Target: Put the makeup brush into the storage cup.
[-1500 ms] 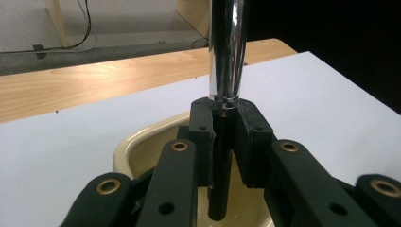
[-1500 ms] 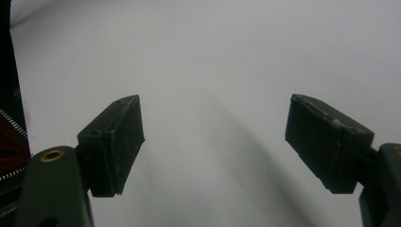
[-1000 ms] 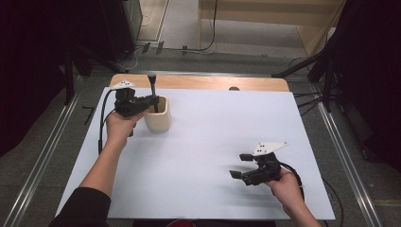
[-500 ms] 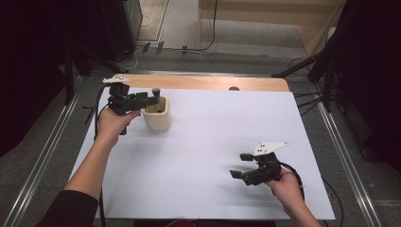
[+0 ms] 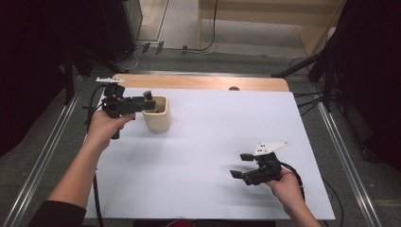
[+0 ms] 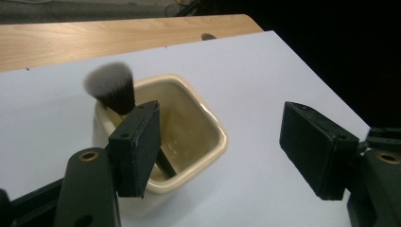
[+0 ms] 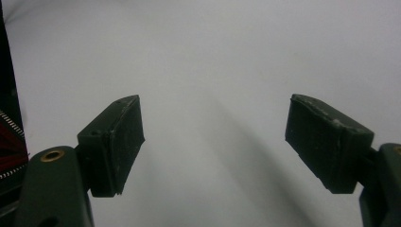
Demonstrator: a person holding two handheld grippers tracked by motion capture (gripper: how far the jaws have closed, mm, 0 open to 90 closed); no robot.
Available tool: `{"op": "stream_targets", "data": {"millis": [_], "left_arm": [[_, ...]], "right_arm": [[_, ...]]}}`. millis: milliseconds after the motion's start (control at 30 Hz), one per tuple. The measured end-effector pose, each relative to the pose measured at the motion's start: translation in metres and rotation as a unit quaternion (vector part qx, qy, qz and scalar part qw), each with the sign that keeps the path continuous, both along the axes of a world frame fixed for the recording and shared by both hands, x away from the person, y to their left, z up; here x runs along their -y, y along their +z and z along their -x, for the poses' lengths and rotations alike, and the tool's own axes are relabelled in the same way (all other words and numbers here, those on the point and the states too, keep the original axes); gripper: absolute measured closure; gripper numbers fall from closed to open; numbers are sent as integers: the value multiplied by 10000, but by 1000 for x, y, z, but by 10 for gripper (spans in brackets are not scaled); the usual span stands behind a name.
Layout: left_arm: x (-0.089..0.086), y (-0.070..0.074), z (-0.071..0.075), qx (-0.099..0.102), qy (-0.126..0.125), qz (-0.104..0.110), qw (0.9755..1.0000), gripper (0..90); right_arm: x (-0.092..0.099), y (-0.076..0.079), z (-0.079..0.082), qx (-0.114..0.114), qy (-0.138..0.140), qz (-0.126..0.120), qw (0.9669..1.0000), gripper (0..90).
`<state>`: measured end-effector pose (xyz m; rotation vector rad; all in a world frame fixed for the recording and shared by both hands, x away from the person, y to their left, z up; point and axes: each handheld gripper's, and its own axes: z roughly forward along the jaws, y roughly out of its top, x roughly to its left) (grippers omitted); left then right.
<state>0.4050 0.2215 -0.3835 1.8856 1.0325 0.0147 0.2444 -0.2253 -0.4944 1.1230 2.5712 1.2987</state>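
A cream square cup (image 5: 158, 117) stands at the white sheet's back left. In it leans a makeup brush (image 6: 111, 87) with a dark, white-tipped head, its handle down inside the cup (image 6: 198, 137). My left gripper (image 5: 145, 101) hovers just left of the cup rim, above it. Its jaws have just been opening and stand wide apart, with nothing pressed between the pads; in the left gripper view the left gripper (image 6: 222, 122) looks down at the cup. My right gripper (image 5: 240, 165) rests low over the sheet at the front right, open and empty, and the right gripper (image 7: 215, 127) faces bare white sheet.
The white sheet (image 5: 213, 137) covers most of a wooden table, whose bare strip (image 5: 198, 82) shows along the back. Metal rails run along both sides. Dark stands and cables lie on the floor behind and to the right.
The left gripper let go of the brush, which now stands in the cup. The hand drew back to the left and rose a little. The right gripper has stayed put.
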Motion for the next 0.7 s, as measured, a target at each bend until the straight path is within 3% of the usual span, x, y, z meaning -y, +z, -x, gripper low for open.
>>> {"op": "stream_targets", "data": {"millis": [267,700], "left_arm": [[6,7,14,-20,-281,-19,9996,307],[19,6,31,2,-687,-60,9976,307]], "right_arm": [[0,0,0,-6,0,-21,10000,211],[0,0,0,-3,9,-19,10000,211]]}}
